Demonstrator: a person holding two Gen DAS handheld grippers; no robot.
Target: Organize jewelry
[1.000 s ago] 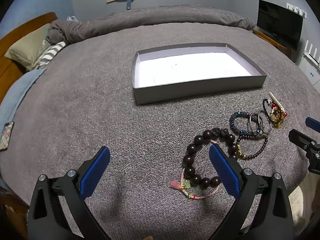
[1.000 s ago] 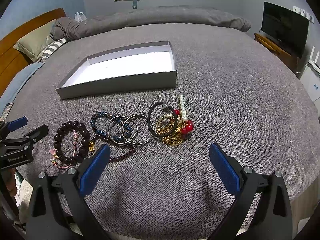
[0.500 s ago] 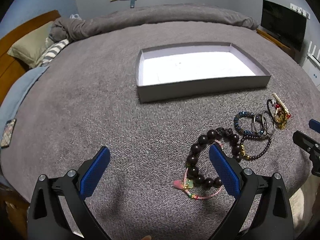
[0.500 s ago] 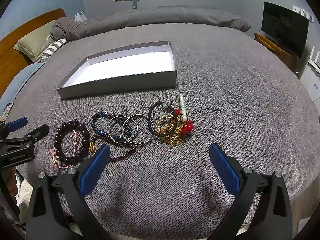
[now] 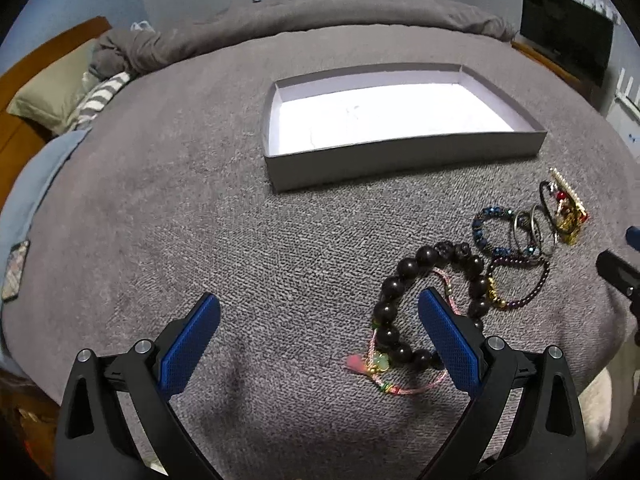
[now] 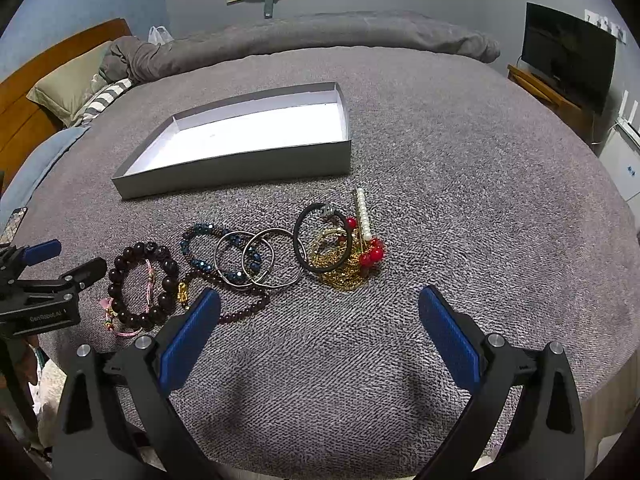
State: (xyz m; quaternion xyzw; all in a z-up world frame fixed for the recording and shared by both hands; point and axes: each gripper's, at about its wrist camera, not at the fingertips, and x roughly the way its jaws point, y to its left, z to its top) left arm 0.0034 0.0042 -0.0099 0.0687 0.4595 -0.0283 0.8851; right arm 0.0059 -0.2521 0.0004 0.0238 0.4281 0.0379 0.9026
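Note:
A row of jewelry lies on the grey bedspread in front of a shallow grey box with a white floor and nothing in it. From the left: a dark large-bead bracelet with a pink cord, a blue bead bracelet, a thin purple bead strand, two metal rings, a black hair tie, gold chains with red beads, and a pearl clip. My left gripper hovers open beside the dark bracelet. My right gripper hovers open, empty, before the gold chains.
Pillows and a wooden headboard lie far left, a rolled duvet along the back. A television stands on a low cabinet at the right. A phone rests near the bed's left edge.
The left gripper has pulled back and shifted slightly left, so the box and jewelry sit further right in its view. The right gripper has barely moved. No jewelry moved.

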